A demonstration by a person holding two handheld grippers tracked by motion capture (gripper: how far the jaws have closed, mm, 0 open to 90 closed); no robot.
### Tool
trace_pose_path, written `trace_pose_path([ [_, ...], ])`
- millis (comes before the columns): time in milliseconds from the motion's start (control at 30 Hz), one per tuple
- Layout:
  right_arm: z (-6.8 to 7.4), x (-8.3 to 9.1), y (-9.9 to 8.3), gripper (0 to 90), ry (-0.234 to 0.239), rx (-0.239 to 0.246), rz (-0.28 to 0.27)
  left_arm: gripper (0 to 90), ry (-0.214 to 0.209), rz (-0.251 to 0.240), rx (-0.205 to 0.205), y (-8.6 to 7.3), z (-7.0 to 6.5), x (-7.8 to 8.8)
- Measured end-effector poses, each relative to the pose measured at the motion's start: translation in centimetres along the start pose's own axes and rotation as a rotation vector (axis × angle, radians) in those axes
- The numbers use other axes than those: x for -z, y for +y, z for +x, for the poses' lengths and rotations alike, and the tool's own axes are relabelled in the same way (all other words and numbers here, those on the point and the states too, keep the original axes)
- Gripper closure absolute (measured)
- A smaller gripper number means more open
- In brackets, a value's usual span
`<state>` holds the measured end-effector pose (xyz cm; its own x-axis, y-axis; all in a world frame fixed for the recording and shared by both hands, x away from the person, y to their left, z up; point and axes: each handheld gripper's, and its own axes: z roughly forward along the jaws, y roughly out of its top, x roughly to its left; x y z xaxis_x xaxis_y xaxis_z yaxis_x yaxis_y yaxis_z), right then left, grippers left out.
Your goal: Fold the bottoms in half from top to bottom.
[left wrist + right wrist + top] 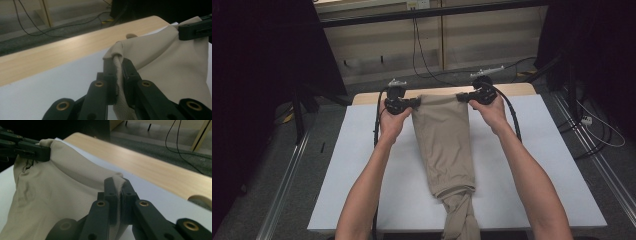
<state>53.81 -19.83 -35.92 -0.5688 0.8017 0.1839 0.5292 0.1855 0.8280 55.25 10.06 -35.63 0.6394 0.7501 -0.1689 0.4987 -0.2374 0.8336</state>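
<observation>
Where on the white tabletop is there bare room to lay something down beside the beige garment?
Bare white table runs between the beige garment and the left edge, and again between it and the right edge. The middle strip is taken by the garment, held at its far corners by the left hand-held gripper and right hand-held gripper.

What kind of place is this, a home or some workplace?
Most likely a lab or recording studio, not a home. A white work table stands between dark curtains, metal floor rails run beside it, and loose cables lie on the floor. Two hand-held grippers hold up a beige garment.
</observation>
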Motion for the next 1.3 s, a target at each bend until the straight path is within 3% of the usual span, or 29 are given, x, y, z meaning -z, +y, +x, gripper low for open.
trace_pose_path([
  [333,-0.6,0.4,4.9,86.9,-0.066,0.013,-0.049,84.1,0.039,-0.037,0.001,4.3,1.1,-1.0],
  [433,-1.2,0.2,5.8,86.0,-0.100,0.006,-0.062,83.8,0.069,-0.043,0.016,5.1,1.5,-1.9],
  [467,-1.3,-0.1,6.0,80.0,-0.144,0.018,-0.060,82.7,0.090,-0.047,0.015,5.2,1.6,-2.2],
  [500,-1.4,-0.3,6.1,70.2,-0.186,0.018,-0.064,80.4,0.129,-0.047,0.017,5.0,1.7,-2.6],
  [533,-1.5,-0.5,6.2,55.7,-0.239,-0.005,-0.072,70.3,0.159,-0.032,0.037,4.7,1.8,-3.2],
  [567,-1.6,-0.7,6.1,53.8,-0.260,-0.027,-0.061,52.3,0.156,-0.025,0.067,4.2,2.0,-3.5],
  [600,-1.7,-0.8,5.8,51.9,-0.247,-0.035,-0.051,44.7,0.143,-0.016,0.070,3.8,2.1,-3.6],
  [667,-1.7,-1.0,5.1,40.9,-0.221,-0.041,-0.007,42.7,0.134,0.019,0.042,2.8,1.9,-3.6],
  [733,-1.4,-1.0,4.0,39.7,-0.210,-0.022,0.016,34.0,0.112,0.010,0.050,1.9,1.8,-2.9],
  [767,-1.1,-0.8,3.3,38.8,-0.200,-0.025,0.006,30.6,0.097,0.004,0.058,1.3,1.6,-2.5],
  [900,1.0,0.9,0.4,38.9,-0.121,0.019,-0.010,23.4,0.081,0.012,-0.002,-1.2,0.0,-0.3],
  [967,2.7,2.1,-1.1,39.3,-0.070,0.052,-0.009,19.7,0.038,0.008,-0.029,-3.1,-1.2,1.4],
  [1067,6.1,4.1,-4.1,45.4,0.019,0.125,0.020,18.9,0.034,0.014,-0.044,-5.6,-2.9,3.5],
  [1200,11.0,6.2,-8.6,53.1,0.128,0.228,0.103,16.7,0.024,0.062,-0.102,-9.3,-5.4,6.3],
  [1300,14.0,7.2,-12.0,62.1,0.208,0.272,0.157,16.5,-0.020,0.092,-0.117,-11.9,-7.0,8.3],
])
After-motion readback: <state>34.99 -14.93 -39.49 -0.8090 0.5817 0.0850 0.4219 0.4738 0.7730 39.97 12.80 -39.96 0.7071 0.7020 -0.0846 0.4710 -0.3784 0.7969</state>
